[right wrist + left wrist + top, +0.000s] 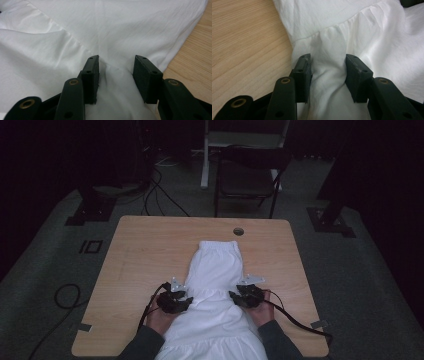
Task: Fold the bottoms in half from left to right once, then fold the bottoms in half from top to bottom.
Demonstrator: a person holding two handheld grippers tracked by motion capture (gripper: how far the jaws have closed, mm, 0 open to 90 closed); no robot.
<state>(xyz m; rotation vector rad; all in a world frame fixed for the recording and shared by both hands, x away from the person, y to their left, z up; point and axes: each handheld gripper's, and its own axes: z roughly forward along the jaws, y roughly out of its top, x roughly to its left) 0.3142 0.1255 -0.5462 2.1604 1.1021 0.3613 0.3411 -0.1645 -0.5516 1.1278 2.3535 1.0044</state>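
Note:
A white gathered garment [215, 265] lies lengthwise down the middle of the wooden table [140, 250], waistband at the far end and hem over the near edge. My left gripper [185, 298] meets the garment's left edge at the gathered seam. In the left gripper view, my left gripper [327, 67] has its jaws about half apart, with a bunched fold of the white cloth [362, 32] pinched between them. My right gripper [235, 296] meets the garment's right edge at the same seam. In the right gripper view, my right gripper [116, 67] has a puckered ridge of cloth [112, 25] filling its half-wide gap.
Bare wood [244, 45] lies left of the garment and a strip of wood [197, 67] lies right of it. A round hole [238, 231] sits near the table's far edge. A dark chair [247, 175] stands behind the table. Cables [65, 295] trail on the floor at left.

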